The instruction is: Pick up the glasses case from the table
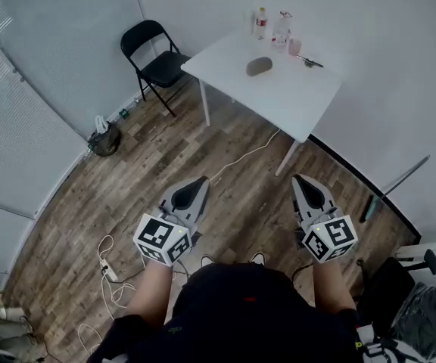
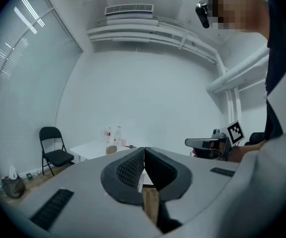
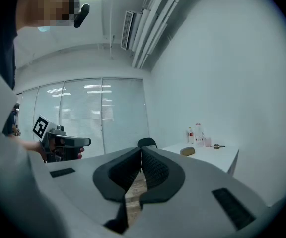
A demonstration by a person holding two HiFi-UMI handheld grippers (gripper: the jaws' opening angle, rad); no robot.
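Table [image 1: 282, 100] beside chair [image 1: 160, 68], plank floor [image 1: 127, 195]

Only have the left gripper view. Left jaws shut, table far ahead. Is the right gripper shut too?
Observer: Yes. The right gripper is shut, with nothing between its jaws.
Operator: Anything on the ground before the table?
Observer: A white cable lies on the floor in front of the table.
Operator: Is the case clear of the other stuff?
Observer: Yes. From the head view, the case lies alone mid-table, apart from the bottles at the far edge.
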